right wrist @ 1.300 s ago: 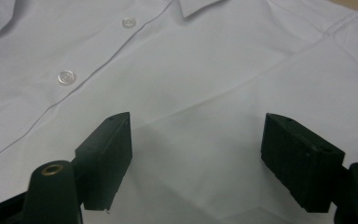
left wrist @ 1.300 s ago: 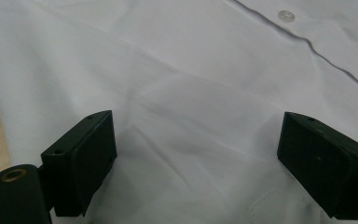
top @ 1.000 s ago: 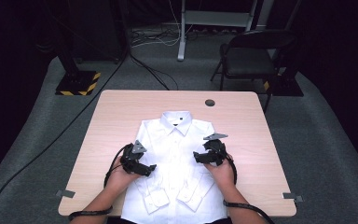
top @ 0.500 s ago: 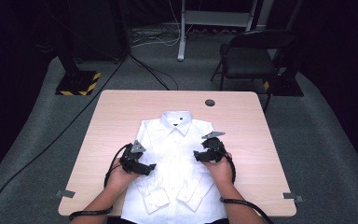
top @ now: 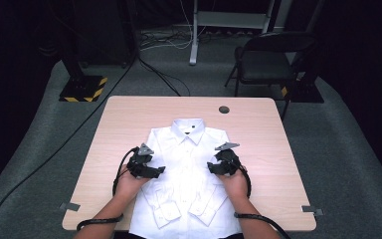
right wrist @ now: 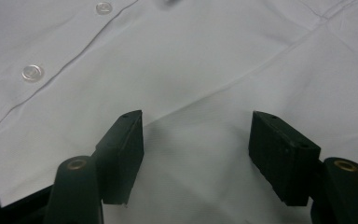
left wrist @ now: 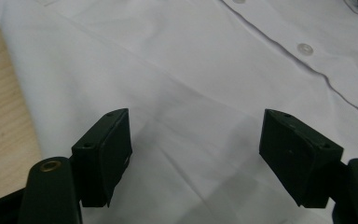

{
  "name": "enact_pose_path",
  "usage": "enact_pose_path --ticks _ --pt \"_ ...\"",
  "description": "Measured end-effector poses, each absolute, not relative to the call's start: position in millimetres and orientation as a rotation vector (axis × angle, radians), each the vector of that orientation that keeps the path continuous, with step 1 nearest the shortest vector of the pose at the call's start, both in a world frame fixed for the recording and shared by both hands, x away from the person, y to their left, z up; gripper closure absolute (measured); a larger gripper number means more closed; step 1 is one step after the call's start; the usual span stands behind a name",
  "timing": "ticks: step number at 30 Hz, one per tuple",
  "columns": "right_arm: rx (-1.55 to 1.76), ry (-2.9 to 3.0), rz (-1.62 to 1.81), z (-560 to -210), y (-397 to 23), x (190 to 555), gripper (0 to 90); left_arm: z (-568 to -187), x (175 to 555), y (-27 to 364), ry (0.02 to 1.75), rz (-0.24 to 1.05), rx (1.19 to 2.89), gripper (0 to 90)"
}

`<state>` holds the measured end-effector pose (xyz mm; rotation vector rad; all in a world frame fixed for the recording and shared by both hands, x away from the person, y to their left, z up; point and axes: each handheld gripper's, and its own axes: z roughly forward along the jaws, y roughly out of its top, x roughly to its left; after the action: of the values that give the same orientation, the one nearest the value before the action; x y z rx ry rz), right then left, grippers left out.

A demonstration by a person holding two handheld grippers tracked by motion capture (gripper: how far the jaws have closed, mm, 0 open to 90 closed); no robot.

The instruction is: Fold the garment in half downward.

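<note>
Both claws [top: 160, 170] [top: 210, 166] have been narrowing over the shirt [top: 186, 164].

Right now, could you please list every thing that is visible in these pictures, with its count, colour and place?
shirt: one, white, buttoned, flat on the table's near middle, collar away from the person
table: one, light wood, centre
round hole: one, dark, table's far right
chair: one, dark, beyond the table, right
striped base: one, black and yellow, floor, far left
cables: several, dark, floor
left gripper: one, black, over the shirt's left side, jaws apart, having just been closing, cloth beneath
right gripper: one, black, over the shirt's right side, same
hands: two, near edge
</note>
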<state>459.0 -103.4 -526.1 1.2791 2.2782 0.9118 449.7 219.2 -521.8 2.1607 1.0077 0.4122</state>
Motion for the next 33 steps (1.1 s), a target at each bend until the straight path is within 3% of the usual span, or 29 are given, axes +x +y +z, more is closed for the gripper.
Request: enact_pose_path --ticks 11,20,33 --pt "1.288 2.258 0.917 -527 -103 458 34.7 -513 477 214 1.076 0.466 2.124 26.9" --pt "1.277 2.262 0.923 -520 -106 459 35.6 -527 481 210 1.064 0.479 2.181 25.4" --pt "1.335 2.240 0.913 -520 -121 469 46.0 -530 479 214 1.044 0.475 2.158 25.3"
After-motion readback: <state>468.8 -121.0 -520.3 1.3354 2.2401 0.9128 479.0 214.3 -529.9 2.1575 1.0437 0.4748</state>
